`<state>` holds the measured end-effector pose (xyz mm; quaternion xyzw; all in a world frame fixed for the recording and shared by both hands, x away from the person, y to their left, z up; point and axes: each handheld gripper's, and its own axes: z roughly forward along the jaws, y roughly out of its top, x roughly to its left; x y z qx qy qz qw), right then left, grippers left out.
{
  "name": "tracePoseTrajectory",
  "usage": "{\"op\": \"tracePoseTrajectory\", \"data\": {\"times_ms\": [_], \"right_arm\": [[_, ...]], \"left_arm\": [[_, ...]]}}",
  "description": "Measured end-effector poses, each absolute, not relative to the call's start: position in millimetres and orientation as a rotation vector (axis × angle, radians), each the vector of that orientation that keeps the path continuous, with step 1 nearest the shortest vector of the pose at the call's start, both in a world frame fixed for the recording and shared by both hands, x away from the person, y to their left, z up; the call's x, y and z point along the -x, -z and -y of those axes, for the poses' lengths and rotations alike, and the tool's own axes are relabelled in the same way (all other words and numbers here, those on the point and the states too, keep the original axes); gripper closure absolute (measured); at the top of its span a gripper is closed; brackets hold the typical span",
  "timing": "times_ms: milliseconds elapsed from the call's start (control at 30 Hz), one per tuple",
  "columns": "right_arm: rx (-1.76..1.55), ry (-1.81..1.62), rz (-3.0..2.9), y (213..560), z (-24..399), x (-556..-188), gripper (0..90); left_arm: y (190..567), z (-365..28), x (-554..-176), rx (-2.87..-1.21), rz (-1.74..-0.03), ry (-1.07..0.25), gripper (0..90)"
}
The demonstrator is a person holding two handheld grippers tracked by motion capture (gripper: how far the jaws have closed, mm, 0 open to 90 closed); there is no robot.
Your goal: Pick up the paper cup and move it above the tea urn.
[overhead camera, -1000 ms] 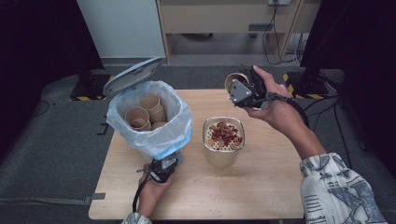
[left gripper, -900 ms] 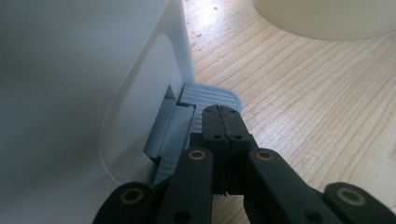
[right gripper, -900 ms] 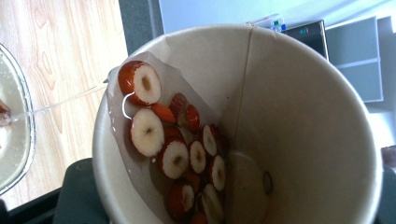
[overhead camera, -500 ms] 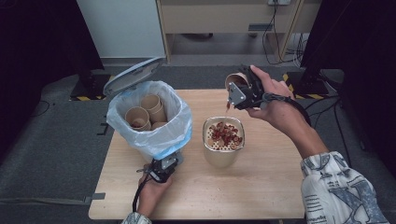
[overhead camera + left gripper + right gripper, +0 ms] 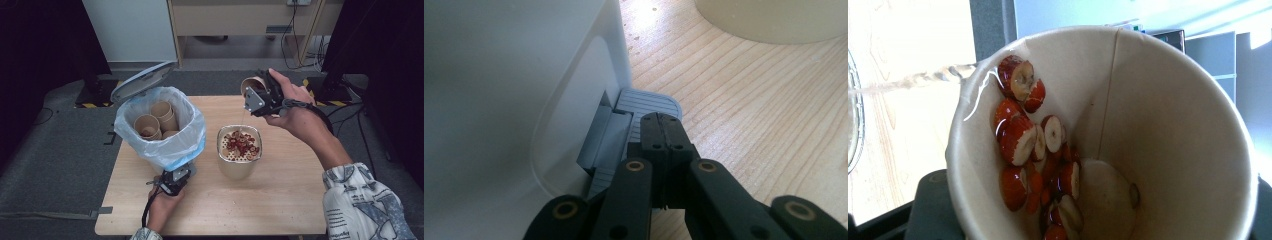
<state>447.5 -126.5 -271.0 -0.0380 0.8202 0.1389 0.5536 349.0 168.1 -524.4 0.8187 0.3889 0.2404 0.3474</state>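
My right gripper [image 5: 255,95] is shut on a paper cup [image 5: 248,84] and holds it tipped over a cream pot [image 5: 239,167]. A thin stream [image 5: 242,120] runs from the cup onto the pot's perforated top, where red date slices [image 5: 241,142] lie. In the right gripper view the cup [image 5: 1158,125] holds wet red slices [image 5: 1023,140], and liquid [image 5: 923,77] spills over its left rim. My left gripper [image 5: 176,177] is shut with nothing between its jaws. Its tips [image 5: 663,122] rest on the grey pedal [image 5: 644,102] of a white bin [image 5: 499,100].
The bin [image 5: 160,145] has a blue bag liner, and its lid [image 5: 142,80] stands raised. Several used paper cups [image 5: 162,112] lie inside. Bin and pot stand on a wooden table [image 5: 280,200] with bare wood in front and at the right. Dark floor surrounds the table.
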Motion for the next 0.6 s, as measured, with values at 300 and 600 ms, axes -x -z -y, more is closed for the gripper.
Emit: {"op": "tracePoseTrajectory", "data": {"times_ms": [300,600], "right_arm": [[0.096,-0.329,-1.938,272.1,124.4,-446.5,31.8],[0.09,-0.336,-1.934,270.1,126.1,-445.9,31.8]], "left_arm": [[524.4,-168.3,-349.2,-2.125,-1.005,-0.624,89.3],[524.4,-168.2,-349.2,-2.125,-1.005,-0.624,89.3]]}}
